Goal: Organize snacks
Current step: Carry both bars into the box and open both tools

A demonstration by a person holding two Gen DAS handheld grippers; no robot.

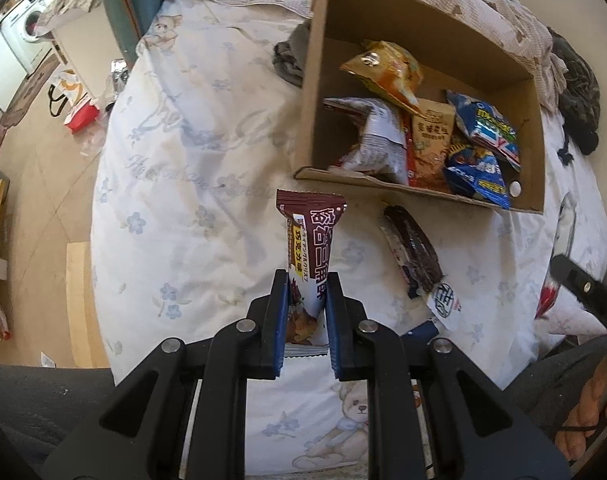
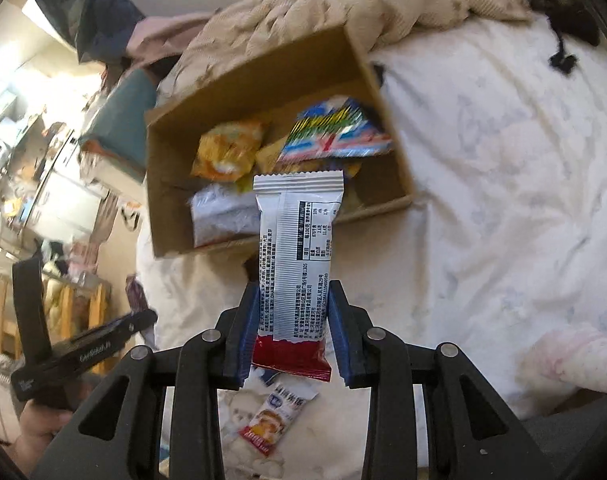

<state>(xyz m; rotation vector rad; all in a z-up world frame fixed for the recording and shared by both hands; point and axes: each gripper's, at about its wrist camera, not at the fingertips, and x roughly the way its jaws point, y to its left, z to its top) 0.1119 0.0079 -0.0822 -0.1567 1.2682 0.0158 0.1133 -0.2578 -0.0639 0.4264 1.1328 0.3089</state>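
Both wrist views toward shared snack box [image 1: 423, 92]

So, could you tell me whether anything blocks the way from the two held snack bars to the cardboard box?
Nothing visible does. The brown bar in the left gripper and the white bar in the right gripper face the open-topped cardboard box, with only bedsheet between.

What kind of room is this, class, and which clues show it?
Probably a bedroom in a home: the cardboard box of snacks sits on a floral bedsheet, a rumpled quilt lies behind, and a washing machine stands beyond.
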